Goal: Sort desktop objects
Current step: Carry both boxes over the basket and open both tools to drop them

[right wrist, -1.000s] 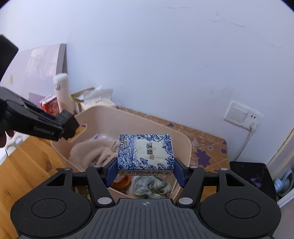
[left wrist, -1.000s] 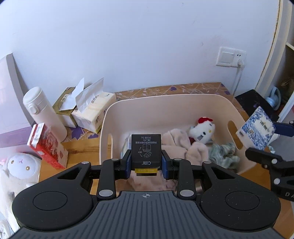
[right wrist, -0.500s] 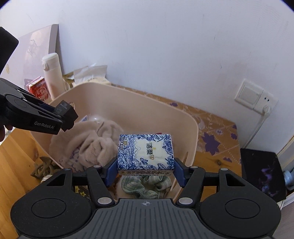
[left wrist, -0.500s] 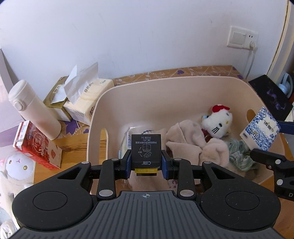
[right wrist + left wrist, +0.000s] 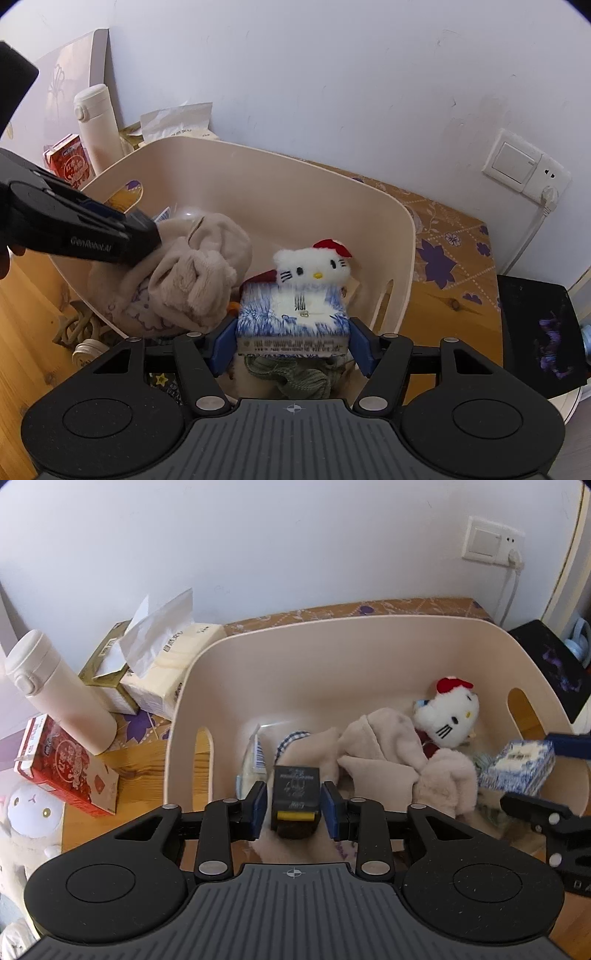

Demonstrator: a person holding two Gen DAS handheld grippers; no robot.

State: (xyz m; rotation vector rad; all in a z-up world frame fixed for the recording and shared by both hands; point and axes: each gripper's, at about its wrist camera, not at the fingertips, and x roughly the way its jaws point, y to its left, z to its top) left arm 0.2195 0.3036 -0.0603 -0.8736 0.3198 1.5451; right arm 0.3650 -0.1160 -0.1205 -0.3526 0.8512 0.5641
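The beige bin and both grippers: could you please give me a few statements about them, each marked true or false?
1. The cat plush lies inside the beige bin. True.
2. The left gripper has its jaws pressed tight on the black box. False: both pads stand slightly apart from the box, so the jaws are open.
3. The white bottle is inside the bin. False: it stands outside, beside the red carton.
4. The blue-and-white tissue pack sits between the jaws of the right gripper, over the bin. True.
5. The bin holds only the plush. False: beige cloth lies there too.
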